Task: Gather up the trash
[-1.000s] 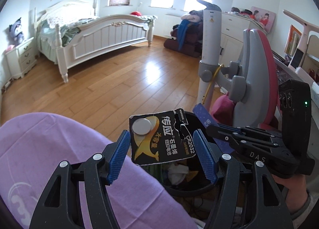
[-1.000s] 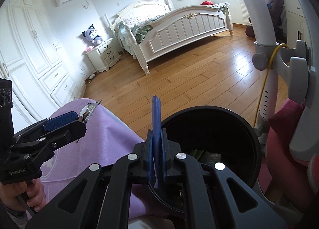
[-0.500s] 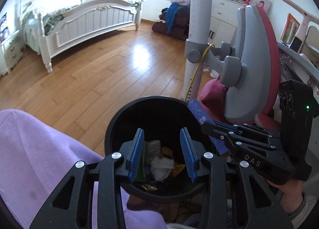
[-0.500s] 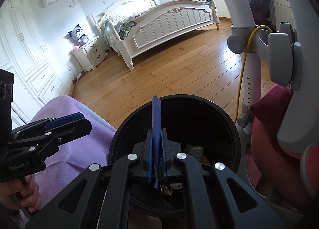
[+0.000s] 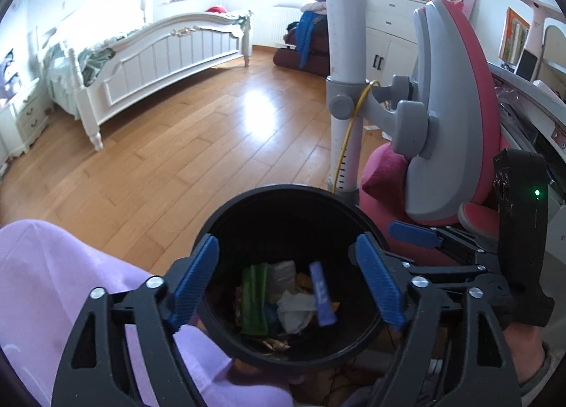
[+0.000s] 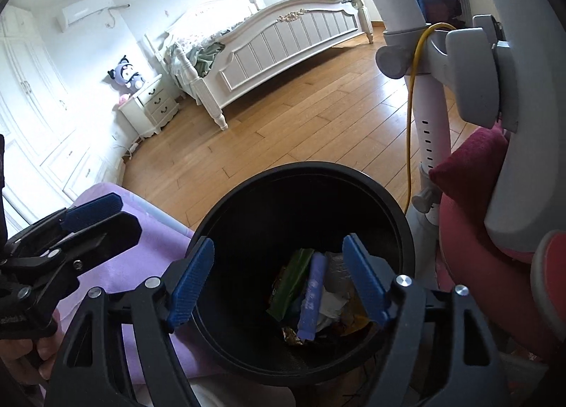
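L claw [image 5: 286, 281]: released, blue ribbed pads wide apart, nothing btwn them. Hovers over the mouth of the round black plastic trash bin [image 5: 226, 216]; pads frame the bin opening in the L wrist view. Same claw appears at far left of the R wrist view [image 6: 93, 210], side-on, beside the bin rim, over the lilac cloth.

R claw [image 6: 277, 277]: also released, pads spread, empty. Sits above the same bin [image 6: 399, 216], looking down into it. Seen from the L wrist cam [image 5: 414, 233] at right, near the bin rim, w/ a green LED lit on its black body.

Trash location: all inside the bin, at the bottom. Contents visible: flat purple-blue wrapper strip [image 5: 322, 295] lying on top, tilted; green wrapper [image 5: 254, 297] beside it to the left; crumpled white tissue [image 5: 295, 309] touching both; orange/gold scraps underneath, partly hidden. R wrist view confirms same set: purple strip [image 6: 311, 297], green wrapper [image 6: 292, 281], white paper [image 6: 329, 304].

Surroundings: lilac cloth [image 5: 53, 286] at lower left, touching the bin wall. Pink-and-grey chair [image 5: 456, 106] just right of the bin, white-grey post w/ yellow cable [image 5: 345, 63] behind it. Wood plank floor [image 5: 177, 145], white panelled bed [image 5: 169, 53] well apart at the back. White nightstand w/ purple plush toy [image 6: 127, 76] by the bed.
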Tool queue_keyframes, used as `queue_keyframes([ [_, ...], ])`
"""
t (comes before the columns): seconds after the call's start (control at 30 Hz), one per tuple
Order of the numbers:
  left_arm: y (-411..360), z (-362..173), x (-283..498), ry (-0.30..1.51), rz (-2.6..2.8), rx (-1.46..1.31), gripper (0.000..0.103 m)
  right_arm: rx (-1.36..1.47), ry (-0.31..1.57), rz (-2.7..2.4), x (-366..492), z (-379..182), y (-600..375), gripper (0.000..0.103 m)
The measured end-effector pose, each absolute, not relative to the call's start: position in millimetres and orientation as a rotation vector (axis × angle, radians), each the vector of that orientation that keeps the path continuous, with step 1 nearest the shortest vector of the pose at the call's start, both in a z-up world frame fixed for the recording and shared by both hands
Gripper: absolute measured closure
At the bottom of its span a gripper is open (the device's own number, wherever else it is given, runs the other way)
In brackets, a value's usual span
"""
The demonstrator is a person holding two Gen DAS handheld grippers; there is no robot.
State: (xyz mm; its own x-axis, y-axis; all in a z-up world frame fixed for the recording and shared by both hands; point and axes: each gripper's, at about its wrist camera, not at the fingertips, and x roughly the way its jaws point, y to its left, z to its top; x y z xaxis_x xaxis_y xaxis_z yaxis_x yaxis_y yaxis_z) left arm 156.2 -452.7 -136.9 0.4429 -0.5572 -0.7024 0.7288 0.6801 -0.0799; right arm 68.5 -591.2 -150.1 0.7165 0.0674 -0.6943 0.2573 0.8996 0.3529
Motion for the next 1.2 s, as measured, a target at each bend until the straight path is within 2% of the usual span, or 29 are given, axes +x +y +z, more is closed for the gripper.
queue_keyframes([
  [0.13,-445.6,-127.6,153.7,0.748,-0.802,0.247,0.010,0.438,0.782,-0.103,68.3,-150.3,-585.2,0.028],
  [0.17,-444.0,-125.6,152.3,0.742,-0.801,0.247,0.005,0.435,0.785,-0.104,68.1,-149.8,-583.2,0.028],
  [0.23,-437.7,-120.7,148.7,0.728,-0.800,0.245,0.005,0.430,0.796,-0.104,68.6,-148.9,-579.9,0.028],
  [0.37,-424.2,-112.6,141.2,0.707,-0.788,0.247,0.005,0.437,0.824,-0.116,69.6,-146.6,-572.3,0.016],
  [0.6,-379.5,-101.9,131.6,0.703,-0.711,0.208,0.005,0.387,0.848,-0.127,72.1,-135.6,-540.9,0.013],
  [0.67,-361.1,-98.4,129.0,0.694,-0.670,0.189,0.005,0.366,0.829,-0.120,72.7,-128.5,-526.3,0.008],
  [0.83,-302.5,-89.4,122.1,0.643,-0.533,0.149,0.005,0.325,0.777,-0.080,76.5,-111.7,-482.0,0.006],
  [1.2,-138.0,-73.5,107.3,0.544,-0.117,0.020,0.005,0.215,0.632,0.040,79.6,-80.0,-372.0,0.006],
])
